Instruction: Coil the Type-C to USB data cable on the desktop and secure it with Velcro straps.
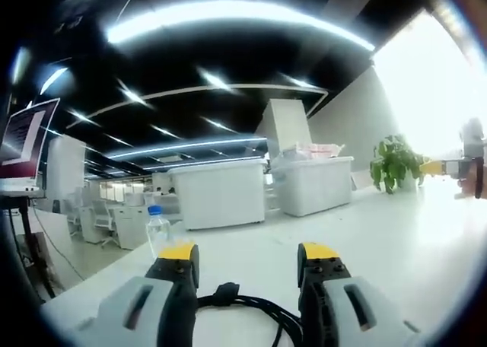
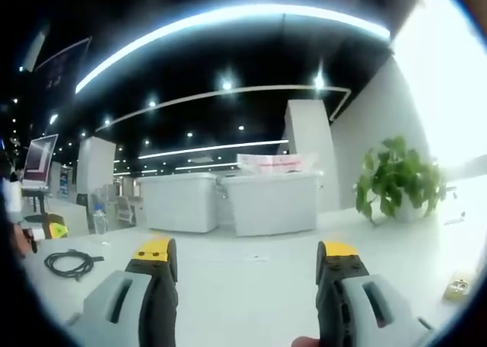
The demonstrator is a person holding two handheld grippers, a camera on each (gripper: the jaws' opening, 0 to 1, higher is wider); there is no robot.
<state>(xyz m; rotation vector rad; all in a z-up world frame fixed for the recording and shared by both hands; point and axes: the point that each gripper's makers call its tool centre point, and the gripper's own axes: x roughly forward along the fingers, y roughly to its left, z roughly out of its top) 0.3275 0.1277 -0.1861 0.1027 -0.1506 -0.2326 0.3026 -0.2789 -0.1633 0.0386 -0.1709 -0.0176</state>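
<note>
Left gripper view: left tool (image 1: 247,259) hangs low over the white desk (image 1: 396,240), jaws spread, nothing pinched. Black data cable (image 1: 247,305) lies on the desk between and just ahead of the jaws, one connector end near the left jaw. One water bottle (image 1: 157,231) stands beyond. Two white bins (image 1: 219,193) sit toward the far edge, one potted plant (image 1: 393,163) beside them. The other tool shows at the right.

Right gripper view: right tool (image 2: 247,257) spread, empty. One coiled black cable (image 2: 70,262) lies well to the left on the desk. Bottle, two bins, one plant beyond. A small yellow item (image 2: 456,288) lies at the right edge.
</note>
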